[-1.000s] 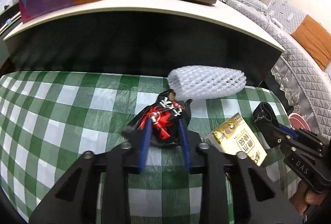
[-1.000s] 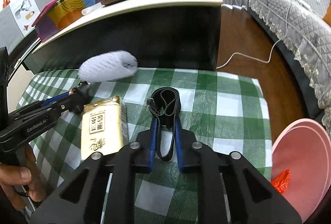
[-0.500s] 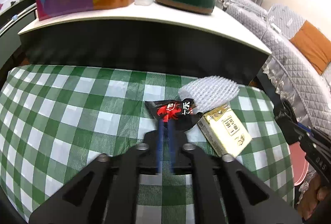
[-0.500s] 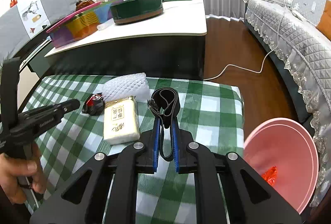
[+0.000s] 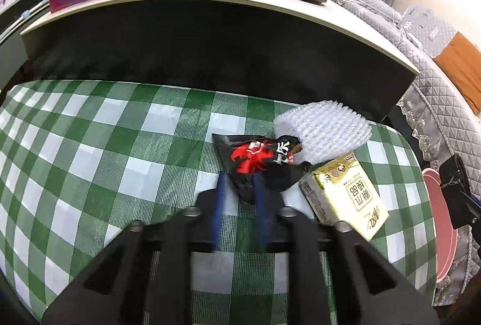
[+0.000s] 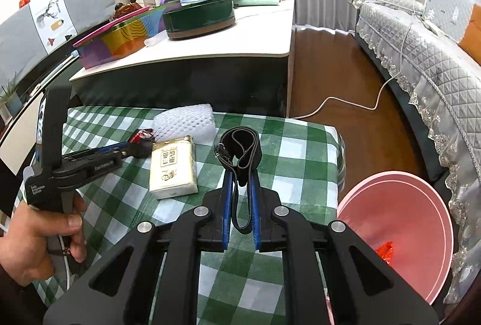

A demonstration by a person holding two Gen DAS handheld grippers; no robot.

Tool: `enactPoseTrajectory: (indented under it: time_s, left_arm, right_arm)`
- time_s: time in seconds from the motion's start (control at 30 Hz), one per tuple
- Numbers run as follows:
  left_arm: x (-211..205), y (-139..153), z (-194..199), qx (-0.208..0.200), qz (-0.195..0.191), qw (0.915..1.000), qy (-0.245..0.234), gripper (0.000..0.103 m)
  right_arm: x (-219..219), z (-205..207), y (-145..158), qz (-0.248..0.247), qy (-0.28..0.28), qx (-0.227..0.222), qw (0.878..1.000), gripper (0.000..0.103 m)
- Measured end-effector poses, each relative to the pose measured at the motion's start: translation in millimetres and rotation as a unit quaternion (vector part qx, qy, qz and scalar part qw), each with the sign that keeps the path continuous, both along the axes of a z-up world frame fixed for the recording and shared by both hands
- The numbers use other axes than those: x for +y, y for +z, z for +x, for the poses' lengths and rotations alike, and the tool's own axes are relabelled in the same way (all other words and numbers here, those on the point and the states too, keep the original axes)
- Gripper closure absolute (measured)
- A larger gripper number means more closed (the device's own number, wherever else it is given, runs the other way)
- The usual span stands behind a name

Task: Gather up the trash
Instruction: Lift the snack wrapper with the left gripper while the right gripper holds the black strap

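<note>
My left gripper (image 5: pixel 240 179) is shut on a black and red snack wrapper (image 5: pixel 258 159) just above the green checked table (image 5: pixel 105 150). It also shows in the right wrist view (image 6: pixel 135 147), wrapper (image 6: pixel 141 135) at its tip. My right gripper (image 6: pixel 240 174) is shut on a black strap loop (image 6: pixel 240 147) and holds it over the table's right part. A yellow and white carton (image 5: pixel 345 192) and a white foam net sleeve (image 5: pixel 324 129) lie beside the wrapper. They also show in the right wrist view: carton (image 6: pixel 173 165), sleeve (image 6: pixel 186 120). A pink bin (image 6: pixel 396 226) on the floor holds a red wrapper (image 6: pixel 384 250).
A low white-topped cabinet (image 6: pixel 210 33) behind the table carries a green round box (image 6: pixel 200 17) and a colourful box (image 6: pixel 120 38). A grey sofa (image 6: pixel 421 48) stands at the right. A white cable (image 6: pixel 360 102) lies on the wooden floor.
My left gripper has drawn closer to the table and the wrapper looks larger. My right gripper has lifted and pulled back with the strap, so the pink bin shows more fully.
</note>
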State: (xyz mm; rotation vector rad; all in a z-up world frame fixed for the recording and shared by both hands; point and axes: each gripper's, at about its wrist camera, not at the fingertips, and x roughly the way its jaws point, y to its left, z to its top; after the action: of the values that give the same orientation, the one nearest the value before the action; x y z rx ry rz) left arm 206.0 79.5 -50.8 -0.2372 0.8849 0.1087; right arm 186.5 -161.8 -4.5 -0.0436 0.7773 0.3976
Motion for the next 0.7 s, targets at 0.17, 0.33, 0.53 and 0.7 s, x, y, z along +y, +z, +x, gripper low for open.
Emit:
enactPoseTrajectory:
  time_s: [0.17,0.33,0.53,0.7]
  left_arm:
    - [3.6,8.2,-7.2,-0.007,0.009,0.9999,0.011,0.093]
    - [0.4,21.7,-21.2,-0.018,0.022,0.9995,0.01,0.093]
    - [-2.0,39.4,-41.2,-0.024,0.041,0.9987,0.016,0.093]
    - [-0.3,38.6,-50.4,0.036,0.121,0.9915,0.031,0.093]
  right_arm:
    - [-1.8,1.3,1.1,0.004,-0.003,0.002,1.0,0.091]
    - [-0.1,-9.1,14.7,0.008,-0.001,-0.014,1.0,0.091]
    - [-3.8,-24.5,28.0,0.014,-0.005,-0.024,1.0,0.091]
    - [-3.4,-37.7,36.6,0.016,-0.002,-0.032,0.999,0.091]
